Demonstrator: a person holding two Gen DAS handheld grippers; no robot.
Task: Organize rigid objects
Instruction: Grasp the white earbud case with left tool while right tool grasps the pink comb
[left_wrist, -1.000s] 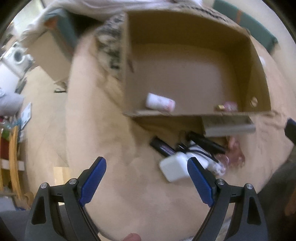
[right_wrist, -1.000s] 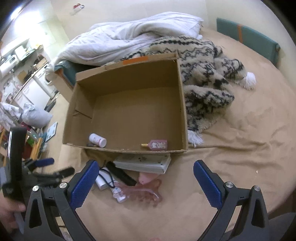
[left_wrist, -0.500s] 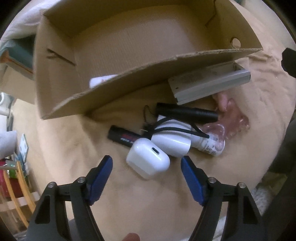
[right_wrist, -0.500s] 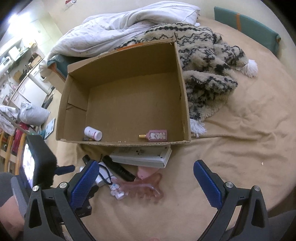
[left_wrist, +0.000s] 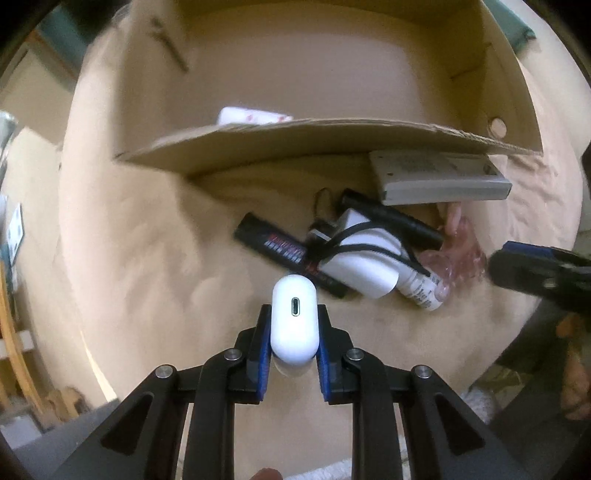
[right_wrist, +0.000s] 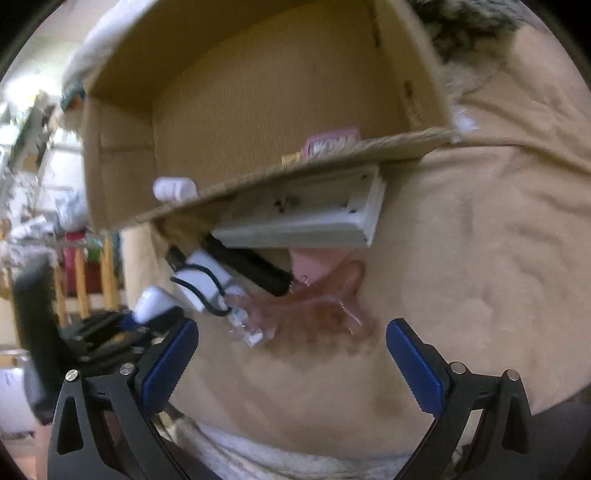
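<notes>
White earbud case (left_wrist: 294, 320) clamped upright in left gripper (left_wrist: 293, 352) jaws, charging port facing camera

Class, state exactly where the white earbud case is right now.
In the left wrist view, the white earbud case sits low and central, clamped between the left gripper fingers, just in front of the black tube on the tan bedsheet.

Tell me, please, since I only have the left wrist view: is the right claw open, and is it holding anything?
Observer: The right claw is wide open and holds nothing.
Operator: What lies just ahead of it?
Observer: A translucent pink clip lies flat on the tan sheet, straight ahead of the open claw.
Operator: Does the box's front wall hide anything from me?
Observer: Yes, a pink bottle lies inside the cardboard box, against that front wall.
</notes>
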